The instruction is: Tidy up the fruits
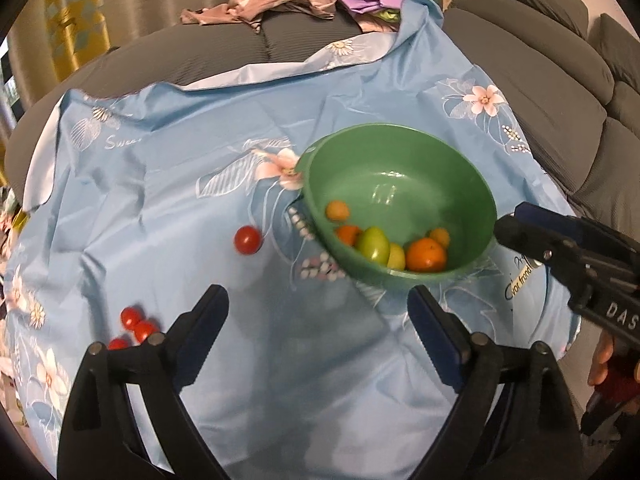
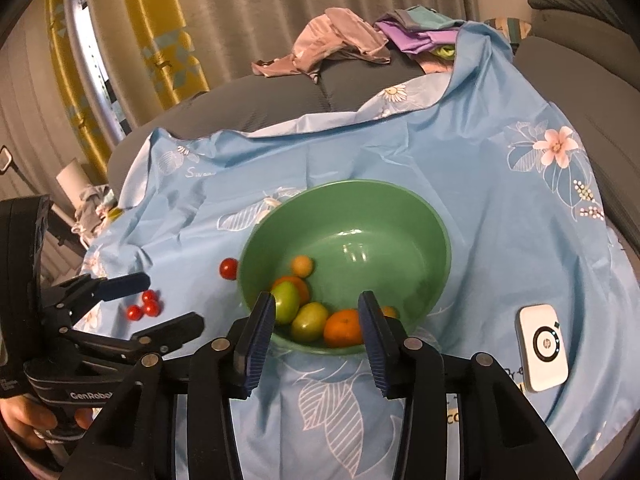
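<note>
2 grippers, left gripper (image 1: 318, 312) gaping above cloth (image 1: 160, 200), right gripper (image 2: 316, 318) spread (empty) beside bowl (image 2: 400, 196)

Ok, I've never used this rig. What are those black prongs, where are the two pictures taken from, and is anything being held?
No robot arm here: a person holds a claw in each hand. Each picture comes from a camera on one claw, looking along its prongs. The left claw and right claw are both open and hold nothing. On the blue floral cloth stands a green bowl with orange and green fruits. One red tomato lies beside it, three small tomatoes nearer the left claw. A white device lies to the right.
</note>
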The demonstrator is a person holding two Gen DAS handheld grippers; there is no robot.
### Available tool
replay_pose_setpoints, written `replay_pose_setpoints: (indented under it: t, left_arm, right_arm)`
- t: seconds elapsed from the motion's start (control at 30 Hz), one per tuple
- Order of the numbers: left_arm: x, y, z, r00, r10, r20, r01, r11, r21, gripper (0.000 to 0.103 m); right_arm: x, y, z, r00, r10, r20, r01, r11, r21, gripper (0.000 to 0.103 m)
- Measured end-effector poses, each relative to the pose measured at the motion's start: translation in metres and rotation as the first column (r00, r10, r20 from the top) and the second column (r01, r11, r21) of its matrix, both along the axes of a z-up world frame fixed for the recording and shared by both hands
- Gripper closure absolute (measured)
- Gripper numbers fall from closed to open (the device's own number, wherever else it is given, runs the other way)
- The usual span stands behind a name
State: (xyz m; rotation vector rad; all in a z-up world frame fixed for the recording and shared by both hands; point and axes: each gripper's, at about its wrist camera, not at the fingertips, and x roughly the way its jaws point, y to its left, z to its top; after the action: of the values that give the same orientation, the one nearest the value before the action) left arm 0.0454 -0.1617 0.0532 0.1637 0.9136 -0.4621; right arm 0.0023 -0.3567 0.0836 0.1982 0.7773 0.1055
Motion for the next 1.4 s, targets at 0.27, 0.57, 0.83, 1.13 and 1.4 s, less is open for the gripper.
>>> replay_pose_setpoints:
  t: [0.27,0.57,0.83,1.13,1.4]
  left_arm:
    - [-0.025,0.041,0.001,0.999,0.055,-0.002,-0.054,0.998,0.013,0.011]
    - [-0.051,0.111,-0.003,0.982,0.189,0.006,-0.189,0.982,-0.022,0.011]
    - [-0.067,0.160,-0.028,0.962,0.269,-0.038,-0.270,0.961,-0.054,0.011]
    - [-0.062,0.183,-0.041,0.950,0.306,-0.067,-0.312,0.939,-0.141,0.016]
    - [-0.028,0.164,-0.056,0.971,0.226,-0.080,-0.237,0.959,-0.158,0.035]
  right_arm:
    - [-0.014,0.018,0.005,0.999,0.040,0.009,-0.040,0.999,-0.013,0.060]
    - [-0.020,0.047,-0.002,0.994,0.113,-0.012,-0.113,0.993,-0.021,0.060]
    - [-0.010,0.085,-0.017,0.975,0.213,-0.066,-0.215,0.976,-0.026,0.060]
    - [0.004,0.128,-0.034,0.943,0.312,-0.118,-0.320,0.946,-0.055,0.060]
    - [0.027,0.131,-0.052,0.935,0.331,-0.125,-0.328,0.944,0.049,0.060]
